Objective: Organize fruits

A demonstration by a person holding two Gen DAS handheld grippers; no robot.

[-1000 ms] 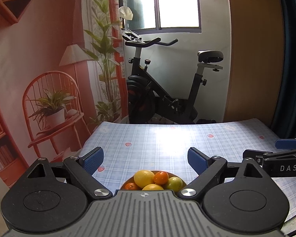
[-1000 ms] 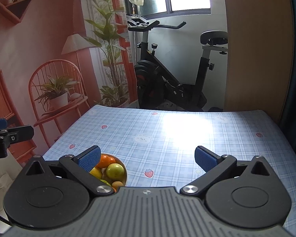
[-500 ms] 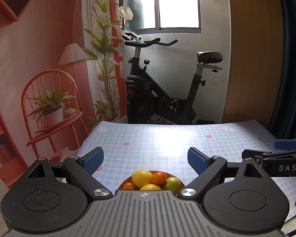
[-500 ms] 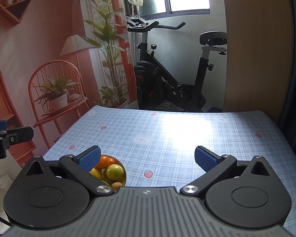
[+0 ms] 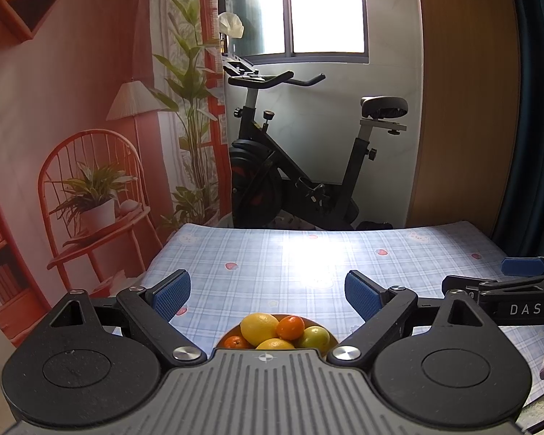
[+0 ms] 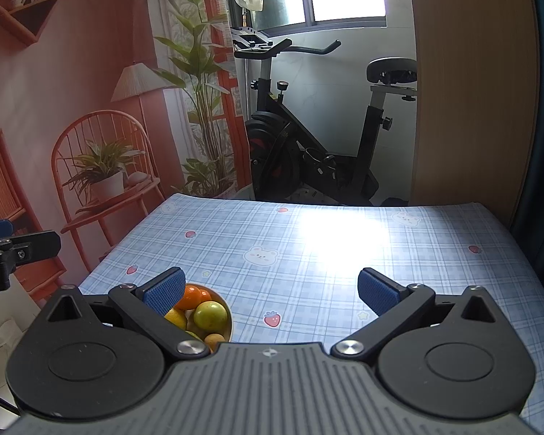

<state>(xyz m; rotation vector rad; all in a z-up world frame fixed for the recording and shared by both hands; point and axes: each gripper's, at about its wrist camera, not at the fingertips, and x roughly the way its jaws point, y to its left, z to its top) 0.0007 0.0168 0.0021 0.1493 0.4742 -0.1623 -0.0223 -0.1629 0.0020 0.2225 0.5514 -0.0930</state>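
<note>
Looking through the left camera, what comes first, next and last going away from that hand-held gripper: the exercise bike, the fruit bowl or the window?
1. Fruit bowl: on the table, just ahead of the left hand-held gripper, between its open fingers.
2. Exercise bike: on the floor beyond the table's far edge.
3. Window: in the back wall, above the bike.
</note>
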